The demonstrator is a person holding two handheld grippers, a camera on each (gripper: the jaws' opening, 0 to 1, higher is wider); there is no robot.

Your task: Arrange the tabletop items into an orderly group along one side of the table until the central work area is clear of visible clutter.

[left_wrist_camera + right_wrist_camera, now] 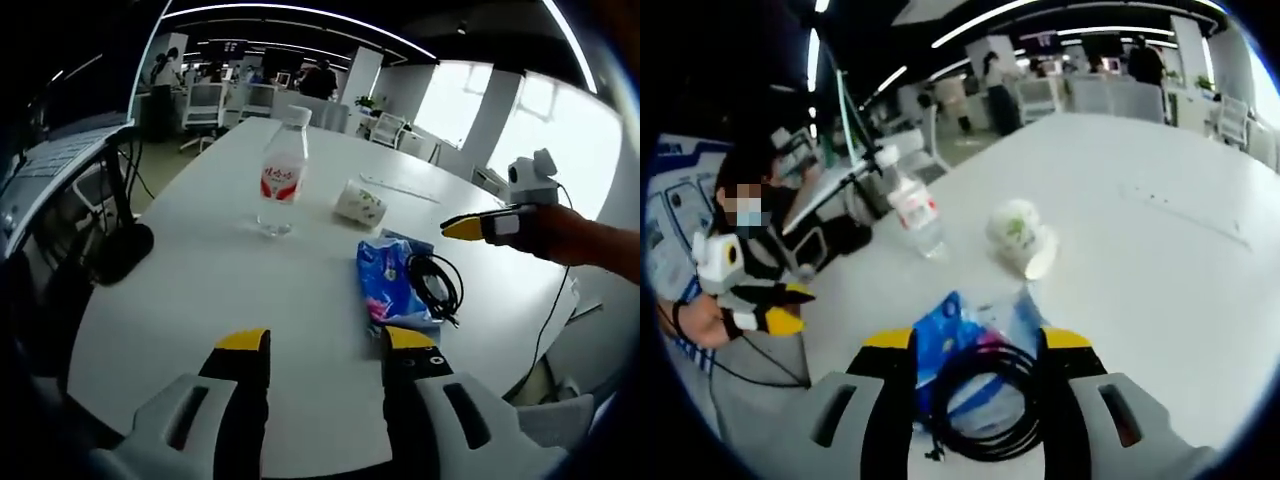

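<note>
On the white table [200, 300] stands a clear water bottle [283, 175] with a red label. To its right a white paper cup [360, 203] lies on its side. Nearer me lies a blue tissue pack [388, 275], with a black cable coil [436, 282] resting on its right edge. My left gripper [325, 345] is open above bare table, short of the pack. My right gripper [978, 345] is open; the cable coil [985, 405] and the pack [950, 345] show between its jaws from above. A hand holds the right gripper [480, 227] beyond the coil.
A black object [120, 250] sits at the table's left edge beside a laptop stand [60, 150]. A thin pale strip [400, 187] lies past the cup. Office chairs [205, 105] and people stand behind the table. The person holds the left gripper [780, 308] off the table's side.
</note>
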